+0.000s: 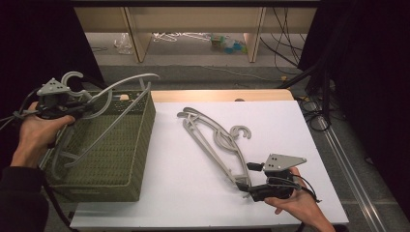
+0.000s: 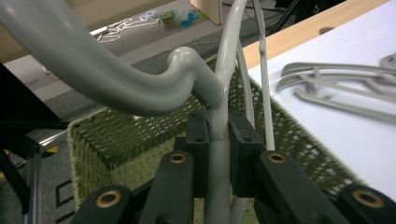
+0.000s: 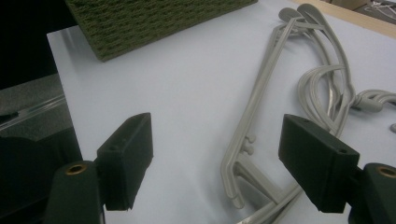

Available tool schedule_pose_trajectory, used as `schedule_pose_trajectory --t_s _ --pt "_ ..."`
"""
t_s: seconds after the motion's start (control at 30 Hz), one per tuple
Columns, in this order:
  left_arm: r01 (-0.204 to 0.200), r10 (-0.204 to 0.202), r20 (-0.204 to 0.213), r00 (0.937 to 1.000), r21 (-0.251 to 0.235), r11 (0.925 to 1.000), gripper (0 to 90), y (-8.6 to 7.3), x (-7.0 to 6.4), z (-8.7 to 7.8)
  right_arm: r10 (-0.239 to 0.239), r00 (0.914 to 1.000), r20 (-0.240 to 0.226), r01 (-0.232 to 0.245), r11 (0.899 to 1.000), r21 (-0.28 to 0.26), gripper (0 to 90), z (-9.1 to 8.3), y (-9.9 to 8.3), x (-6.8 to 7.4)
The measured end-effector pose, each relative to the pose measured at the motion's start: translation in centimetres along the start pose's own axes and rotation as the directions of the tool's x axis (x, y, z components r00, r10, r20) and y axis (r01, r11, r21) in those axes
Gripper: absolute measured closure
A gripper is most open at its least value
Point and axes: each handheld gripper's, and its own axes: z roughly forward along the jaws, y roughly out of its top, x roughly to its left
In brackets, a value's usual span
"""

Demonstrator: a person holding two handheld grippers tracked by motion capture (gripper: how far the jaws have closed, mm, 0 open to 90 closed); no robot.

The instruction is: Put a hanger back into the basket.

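Left gripper [image 2: 217, 140] is pinching a grey hanger [image 1: 104, 94] by its neck, held over the green basket [image 1: 121, 159]. Right gripper [image 3: 217, 163] is spread wide beside the hanger pile [image 3: 280, 102] on the table. I'd lower it flat so the ends clear the rim.

My two black hand-held grippers, left gripper [image 1: 72, 104], right gripper [image 1: 247, 186], grey three-cornered top plates, brass-ringed jaw pivots, trailing black cables, dark sleeves.
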Motion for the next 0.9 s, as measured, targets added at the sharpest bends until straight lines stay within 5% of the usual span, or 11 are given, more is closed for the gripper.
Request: schedule_pose_trajectory --t_s 0.43,0.9 --pt "-0.032 0.038 -0.061 0.9974 0.098 0.9947 80.0 -2.1 2.5 1.4 0.005 1.0 -0.001 -0.005 1.0 0.002 27.2 0.0 -0.1 -0.1" --pt "-0.028 0.033 -0.032 0.9989 0.153 0.9878 80.0 -4.5 2.8 2.3 0.01 0.9999 -0.008 -0.01 1.0 0.001 27.2 0.1 -0.1 -0.1"
